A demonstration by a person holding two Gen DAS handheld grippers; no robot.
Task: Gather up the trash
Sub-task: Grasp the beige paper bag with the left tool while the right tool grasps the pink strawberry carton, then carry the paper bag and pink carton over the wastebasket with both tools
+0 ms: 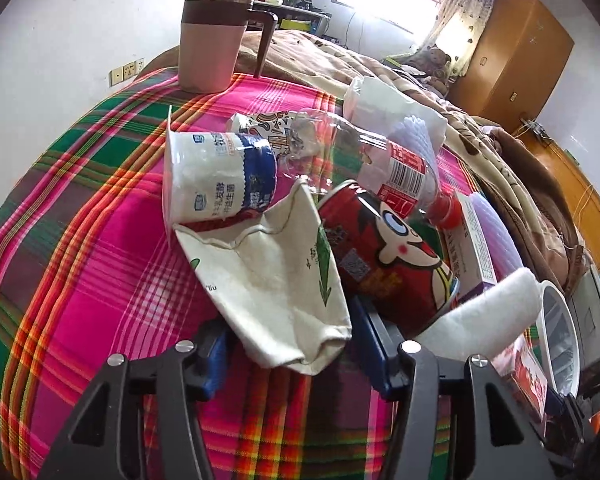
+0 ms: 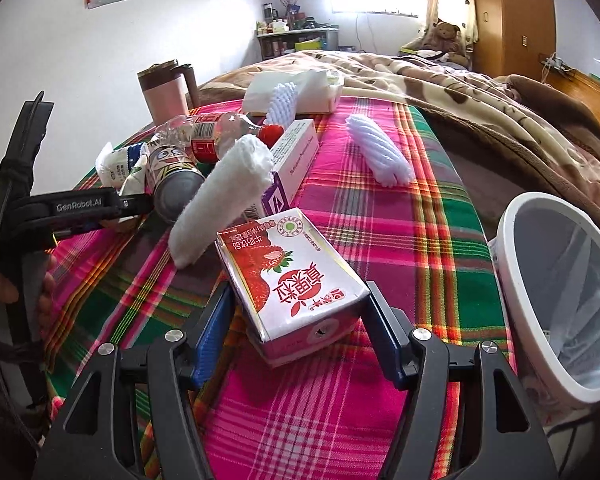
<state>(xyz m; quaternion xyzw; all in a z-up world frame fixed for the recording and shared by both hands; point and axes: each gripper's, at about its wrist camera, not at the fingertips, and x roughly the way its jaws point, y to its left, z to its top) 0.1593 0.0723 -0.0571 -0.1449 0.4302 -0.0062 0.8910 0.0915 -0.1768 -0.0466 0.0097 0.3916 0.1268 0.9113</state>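
Note:
In the left wrist view a crushed cream paper cup [image 1: 276, 280] with a green arrow lies between my left gripper's [image 1: 296, 344] blue pads, which meet both its sides. My right gripper [image 2: 300, 320] is shut on a strawberry milk carton [image 2: 292, 280], held just above the plaid cloth [image 2: 380, 240]. The white-rimmed trash bin [image 2: 512, 280] stands at the right edge, beside the right gripper. Trash is piled behind the paper cup: a yoghurt tub [image 1: 216, 176], a clear bottle [image 1: 380, 160] with a red cap, a red can [image 1: 380, 248], a purple-and-white box [image 1: 476, 248] and a white foam roll [image 1: 480, 316].
A pink mug [image 1: 212, 48] with a brown lid stands at the far edge of the cloth. A tissue pack [image 2: 300, 88] and a white foam net [image 2: 380, 152] lie further back. A bed with a brown blanket [image 2: 480, 92] borders the far and right side. A hand [image 2: 44, 288] holds the left gripper's handle.

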